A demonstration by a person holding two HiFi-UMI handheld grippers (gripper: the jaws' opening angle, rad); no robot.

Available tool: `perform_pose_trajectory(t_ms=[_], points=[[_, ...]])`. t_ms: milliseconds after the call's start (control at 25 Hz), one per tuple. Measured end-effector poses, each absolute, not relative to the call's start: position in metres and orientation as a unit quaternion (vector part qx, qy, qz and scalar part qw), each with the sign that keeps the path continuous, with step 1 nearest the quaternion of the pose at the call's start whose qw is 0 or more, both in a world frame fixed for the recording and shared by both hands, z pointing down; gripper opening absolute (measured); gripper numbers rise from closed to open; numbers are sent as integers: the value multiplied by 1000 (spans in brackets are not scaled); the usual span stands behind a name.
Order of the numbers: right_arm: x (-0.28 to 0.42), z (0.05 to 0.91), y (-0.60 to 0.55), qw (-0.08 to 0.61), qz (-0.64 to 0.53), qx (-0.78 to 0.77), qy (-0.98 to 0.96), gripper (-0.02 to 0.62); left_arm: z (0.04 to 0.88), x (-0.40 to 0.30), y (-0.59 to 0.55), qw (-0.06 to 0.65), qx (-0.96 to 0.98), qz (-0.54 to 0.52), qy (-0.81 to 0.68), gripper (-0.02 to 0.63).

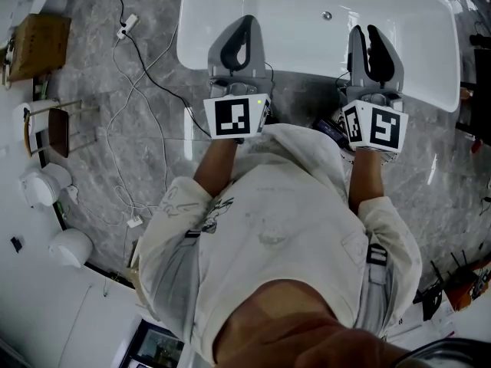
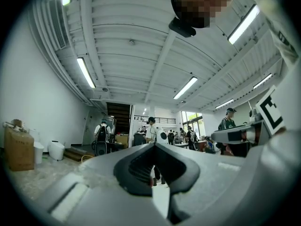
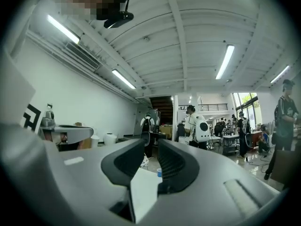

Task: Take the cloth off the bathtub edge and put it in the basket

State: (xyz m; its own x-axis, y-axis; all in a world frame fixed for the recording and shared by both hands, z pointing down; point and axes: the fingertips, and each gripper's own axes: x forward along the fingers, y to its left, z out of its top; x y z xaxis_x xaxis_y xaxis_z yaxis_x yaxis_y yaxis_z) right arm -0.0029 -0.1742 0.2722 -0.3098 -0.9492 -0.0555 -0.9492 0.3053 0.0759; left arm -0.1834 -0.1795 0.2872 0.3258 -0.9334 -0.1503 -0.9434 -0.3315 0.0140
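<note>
Over the bathtub edge, my left hand-held gripper is closed and empty. My right hand-held gripper stands slightly apart, also empty. No view shows cloth or basket. Risk: reaching without sighting the cloth may clamp nothing.

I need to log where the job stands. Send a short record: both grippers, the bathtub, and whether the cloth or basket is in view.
left gripper: jaws together, nothing held, pointing out across the room
right gripper: jaws slightly apart, nothing between them
bathtub: white, ahead of the person, both grippers over its near rim
cloth: in no view
basket: in no view
</note>
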Motion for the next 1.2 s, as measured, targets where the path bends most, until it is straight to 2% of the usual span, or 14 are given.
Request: perform_pose_trajectory(t_ms=[80,240,400,960,1200], points=[[-5,272,-175,-4,54,-589,806,48,285,-183,-179,38,-814,68,576,0],[-10,270,-174,-4,61,-584,810,3,282,-182,-177,39,-814,69,575,0],[-12,268,-170,17,54,-568,821,2,284,-180,-175,41,-818,58,570,0],[-5,281,-173,-14,47,-569,821,2,276,-179,-180,49,-819,69,567,0],[-2,284,-173,-7,41,-579,814,2,285,-178,-180,49,-823,56,563,0]])
